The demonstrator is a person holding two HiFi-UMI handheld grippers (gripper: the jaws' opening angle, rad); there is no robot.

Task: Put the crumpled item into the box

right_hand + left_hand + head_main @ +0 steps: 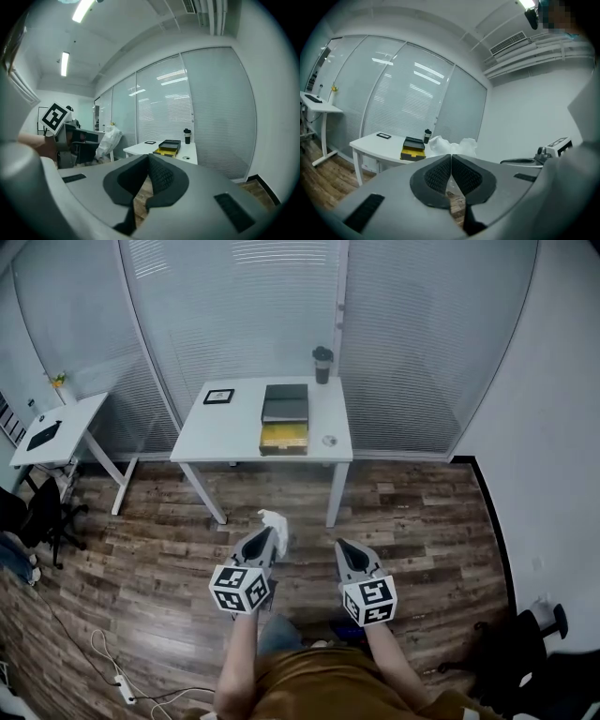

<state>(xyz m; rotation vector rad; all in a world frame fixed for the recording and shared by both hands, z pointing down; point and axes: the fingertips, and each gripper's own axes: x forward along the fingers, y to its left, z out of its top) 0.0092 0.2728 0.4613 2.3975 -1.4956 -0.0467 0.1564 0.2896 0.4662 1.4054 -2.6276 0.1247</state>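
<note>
While the person is standing on the wooden floor (141,559), well apart from the white table (225,432), the left gripper (272,534) is clamping the crumpled item (274,519) between closed jaws. The item is projecting past the jaw tips and pointing forward, toward the table. In the right gripper view it (108,138) is appearing taller than wide, with its long axis near upright and leaning slightly. In the left gripper view it (437,145) is bulging out in two lobes above the pads, one on each side of the left gripper (451,157). It is showing as a white, thin, wrinkled mass with an irregular outline. The right gripper (343,546) is hanging just beside the left, and its jaws (147,159) are pressing together with nothing between them. The box (283,439) is resting on the table, its yellow part facing the person and a dark part lying behind it. A dark cup (322,365) is standing at the table's far edge.
</note>
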